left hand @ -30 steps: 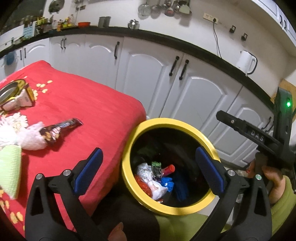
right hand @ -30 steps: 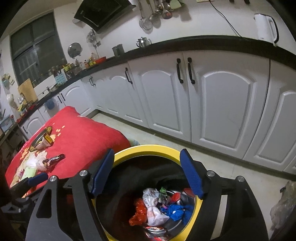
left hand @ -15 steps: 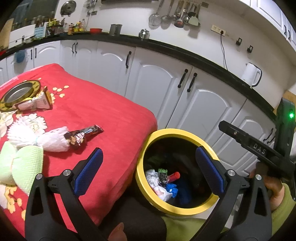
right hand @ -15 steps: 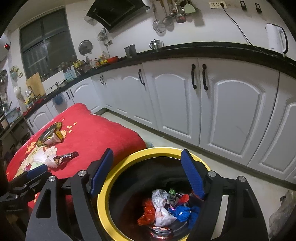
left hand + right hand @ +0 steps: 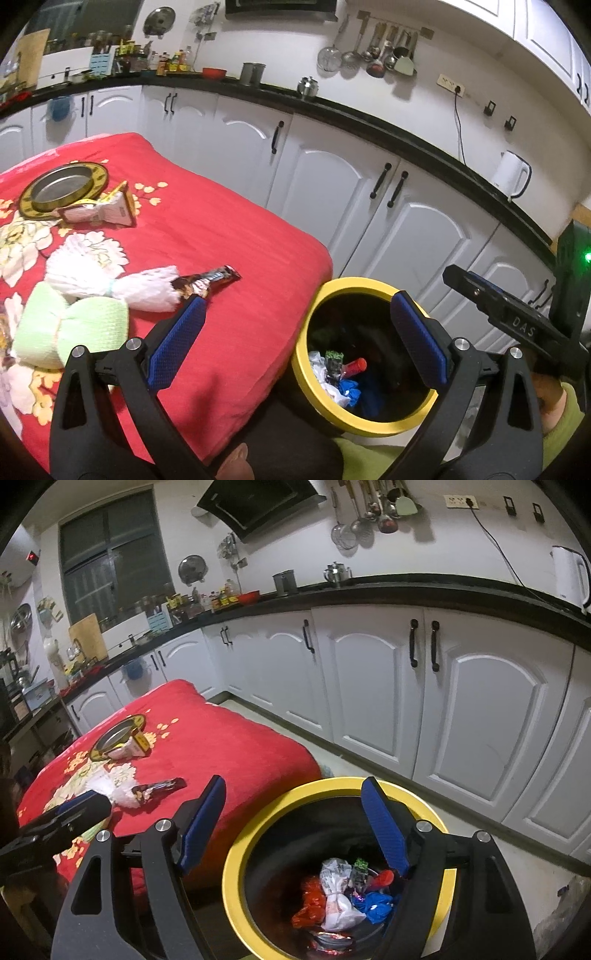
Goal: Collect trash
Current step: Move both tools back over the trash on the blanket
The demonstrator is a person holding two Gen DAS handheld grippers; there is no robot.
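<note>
Red tablecloth point(image 5: 229, 236): candy wrapper point(image 5: 207, 282) ahead-left of left gripper point(image 5: 291, 343), lengthwise left-right; both grippers wide, empty.

Soft matt red cloth point(image 5: 229, 236) covers the tabletop; a glossy foil candy wrapper point(image 5: 207, 282) lies near its edge. The bin's yellow rim point(image 5: 236, 853) looks smooth plastic; the tongs' blue pads point(image 5: 177, 341) are textured.
</note>
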